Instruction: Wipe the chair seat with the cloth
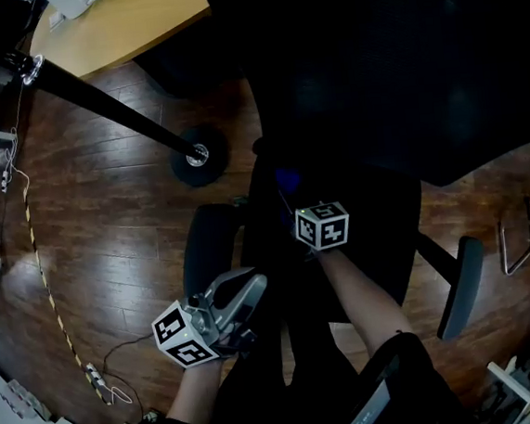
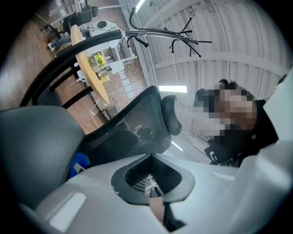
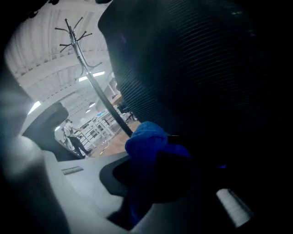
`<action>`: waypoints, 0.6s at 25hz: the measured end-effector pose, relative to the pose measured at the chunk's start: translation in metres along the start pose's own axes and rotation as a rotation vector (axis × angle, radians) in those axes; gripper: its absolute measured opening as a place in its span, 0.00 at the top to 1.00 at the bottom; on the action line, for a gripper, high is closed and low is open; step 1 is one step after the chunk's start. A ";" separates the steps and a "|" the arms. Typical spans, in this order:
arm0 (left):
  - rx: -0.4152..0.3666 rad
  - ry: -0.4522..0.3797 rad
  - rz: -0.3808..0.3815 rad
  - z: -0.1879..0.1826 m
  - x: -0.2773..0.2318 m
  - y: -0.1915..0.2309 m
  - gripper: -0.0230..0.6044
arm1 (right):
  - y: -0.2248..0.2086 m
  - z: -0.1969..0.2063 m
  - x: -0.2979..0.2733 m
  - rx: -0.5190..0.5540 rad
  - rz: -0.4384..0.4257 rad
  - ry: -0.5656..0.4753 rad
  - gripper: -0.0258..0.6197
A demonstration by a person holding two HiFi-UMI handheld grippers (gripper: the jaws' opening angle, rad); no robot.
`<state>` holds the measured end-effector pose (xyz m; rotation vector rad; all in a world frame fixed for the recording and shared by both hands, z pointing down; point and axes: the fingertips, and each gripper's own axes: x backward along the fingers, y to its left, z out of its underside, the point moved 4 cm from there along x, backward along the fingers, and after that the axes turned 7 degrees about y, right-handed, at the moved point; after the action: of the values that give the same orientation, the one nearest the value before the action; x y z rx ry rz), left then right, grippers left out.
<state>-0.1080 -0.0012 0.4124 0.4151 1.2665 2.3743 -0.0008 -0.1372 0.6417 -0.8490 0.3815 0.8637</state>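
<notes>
We see the right tool (image 1: 294,199) at the centre of the head view, reaching over the dark chair seat (image 1: 367,252). In the right gripper view this tool (image 3: 151,183) is pinching the blue cloth (image 3: 146,141), which bunches up between its 2 jaws, close against dark chair mesh (image 3: 206,68). In the head view only a faint blue patch of the cloth (image 1: 287,178) shows, just above the marker cube, near the back of the seat.

The left tool (image 1: 240,288) hangs at the lower left, beside the chair's left armrest (image 1: 208,244). In its own view its jaws stand spread with nothing between them.

We judge the wiping to be under way: the cloth is gripped and at the seat. The seat is too dark for us to tell which parts are wiped. The front of the seat, toward the lower frame, lies away from the cloth, and we take it as left to do.
</notes>
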 end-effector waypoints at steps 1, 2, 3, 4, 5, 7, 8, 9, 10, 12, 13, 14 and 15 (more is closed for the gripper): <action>0.000 -0.002 0.000 0.001 0.002 0.000 0.96 | 0.015 0.002 -0.012 0.031 -0.021 0.018 0.87; 0.001 -0.003 0.001 0.001 0.003 0.001 0.96 | 0.028 0.006 -0.024 0.064 -0.035 0.042 0.87; 0.002 -0.005 0.003 0.002 0.004 0.001 0.96 | 0.038 0.011 -0.034 0.093 -0.039 0.070 0.87; 0.004 -0.005 0.005 0.003 0.005 0.002 0.96 | 0.044 0.017 -0.042 0.118 -0.031 0.098 0.87; 0.005 -0.006 0.007 0.004 0.006 0.002 0.96 | 0.047 0.022 -0.047 0.140 -0.013 0.119 0.87; 0.006 -0.004 0.010 0.004 0.007 0.002 0.96 | 0.046 0.026 -0.050 0.164 0.022 0.124 0.87; 0.005 -0.003 0.012 0.004 0.008 0.002 0.96 | 0.044 0.025 -0.050 0.166 0.036 0.117 0.87; 0.005 -0.001 0.014 0.003 0.008 0.003 0.96 | 0.040 0.026 -0.048 0.164 0.049 0.112 0.87; 0.005 0.000 0.016 0.004 0.008 0.003 0.96 | 0.034 0.027 -0.045 0.159 0.063 0.111 0.87; 0.006 0.004 0.023 0.005 0.006 0.002 0.96 | 0.017 0.034 -0.033 0.137 0.102 0.107 0.87; 0.005 0.008 0.026 0.006 0.005 0.002 0.96 | 0.005 0.037 -0.025 0.123 0.128 0.104 0.87; 0.005 0.013 0.028 0.007 0.004 0.002 0.96 | -0.007 0.039 -0.016 0.111 0.155 0.099 0.87; 0.005 0.017 0.029 0.007 0.002 0.002 0.96 | -0.021 0.042 -0.006 0.101 0.184 0.094 0.87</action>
<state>-0.1073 0.0037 0.4181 0.4180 1.2829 2.4041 0.0104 -0.1149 0.6817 -0.7714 0.5877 0.9678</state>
